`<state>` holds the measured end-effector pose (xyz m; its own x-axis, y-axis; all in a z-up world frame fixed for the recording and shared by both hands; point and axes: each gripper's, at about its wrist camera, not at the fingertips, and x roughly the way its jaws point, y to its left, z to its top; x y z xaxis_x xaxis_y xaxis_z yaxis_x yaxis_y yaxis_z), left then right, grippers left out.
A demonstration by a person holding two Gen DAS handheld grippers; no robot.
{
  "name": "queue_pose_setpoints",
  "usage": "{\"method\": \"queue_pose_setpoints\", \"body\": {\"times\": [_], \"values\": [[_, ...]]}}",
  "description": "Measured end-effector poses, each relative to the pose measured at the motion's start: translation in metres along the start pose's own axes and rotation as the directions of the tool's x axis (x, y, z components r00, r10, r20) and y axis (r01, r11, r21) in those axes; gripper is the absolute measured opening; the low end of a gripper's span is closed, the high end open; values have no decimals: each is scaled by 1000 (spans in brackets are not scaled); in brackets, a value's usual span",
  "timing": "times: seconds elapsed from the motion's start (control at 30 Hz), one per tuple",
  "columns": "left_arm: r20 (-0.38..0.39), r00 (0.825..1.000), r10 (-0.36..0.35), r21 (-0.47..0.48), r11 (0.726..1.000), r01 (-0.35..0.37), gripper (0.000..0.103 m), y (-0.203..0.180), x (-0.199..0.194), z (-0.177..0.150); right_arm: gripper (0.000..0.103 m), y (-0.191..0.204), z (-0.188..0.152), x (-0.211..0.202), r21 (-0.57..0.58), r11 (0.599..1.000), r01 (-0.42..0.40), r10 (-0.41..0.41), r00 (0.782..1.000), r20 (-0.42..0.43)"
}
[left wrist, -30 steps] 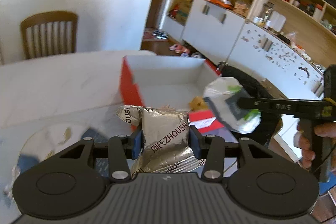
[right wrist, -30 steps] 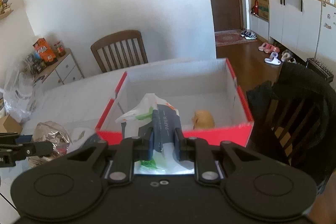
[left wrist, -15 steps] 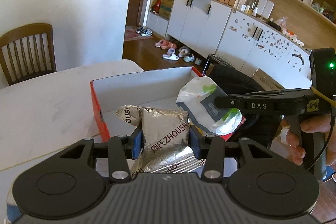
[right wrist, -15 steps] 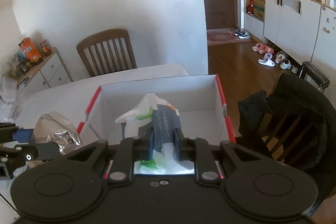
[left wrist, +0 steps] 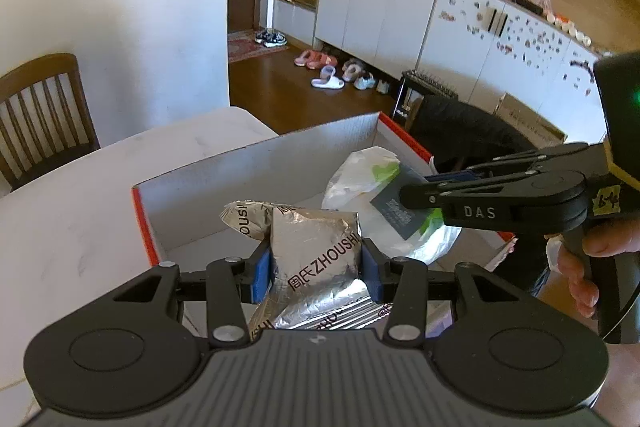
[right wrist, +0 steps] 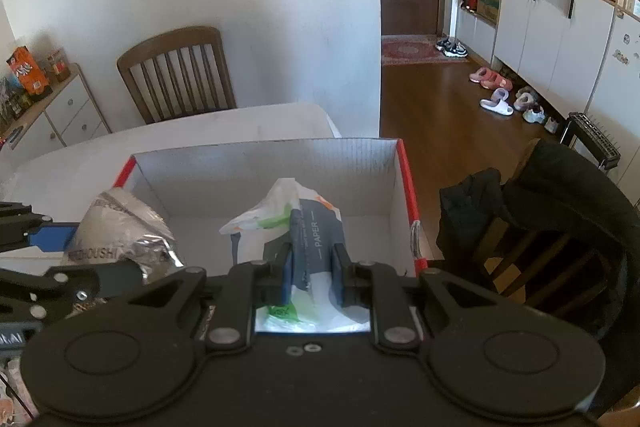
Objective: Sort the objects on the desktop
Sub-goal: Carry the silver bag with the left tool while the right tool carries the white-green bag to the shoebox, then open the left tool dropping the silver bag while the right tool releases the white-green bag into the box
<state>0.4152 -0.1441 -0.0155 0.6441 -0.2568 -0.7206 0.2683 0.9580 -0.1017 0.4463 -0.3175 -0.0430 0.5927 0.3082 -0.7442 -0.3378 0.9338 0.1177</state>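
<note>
Our left claw [left wrist: 316,269] grips a crinkled silver foil packet [left wrist: 316,251] between its blue pads, which press its sides. The packet is shiny and creased, with black lettering along its face, and a second fold of foil curls up behind it. Our right claw [right wrist: 312,267] is clamped tight on a thin white plastic bag [right wrist: 280,215] with green and orange patches and a dark grey panel printed with the word "PAPER". Both items hang above an open cardboard box [right wrist: 272,163], red outside and white inside, which sits on a pale table [left wrist: 80,195]. In the left view, the bag hangs just right of the packet, and a hand [left wrist: 592,259] grips the right claw's handle. A wooden chair [right wrist: 176,71] stands beyond the table.
</note>
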Motion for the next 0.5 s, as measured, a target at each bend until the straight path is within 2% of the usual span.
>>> {"method": "queue_pose_setpoints", "body": {"times": [0.5], "values": [[-130, 990, 57, 87, 995, -46, 44, -9, 52, -5, 17, -3, -11, 35, -46, 999, 11, -16, 994, -112]]}}
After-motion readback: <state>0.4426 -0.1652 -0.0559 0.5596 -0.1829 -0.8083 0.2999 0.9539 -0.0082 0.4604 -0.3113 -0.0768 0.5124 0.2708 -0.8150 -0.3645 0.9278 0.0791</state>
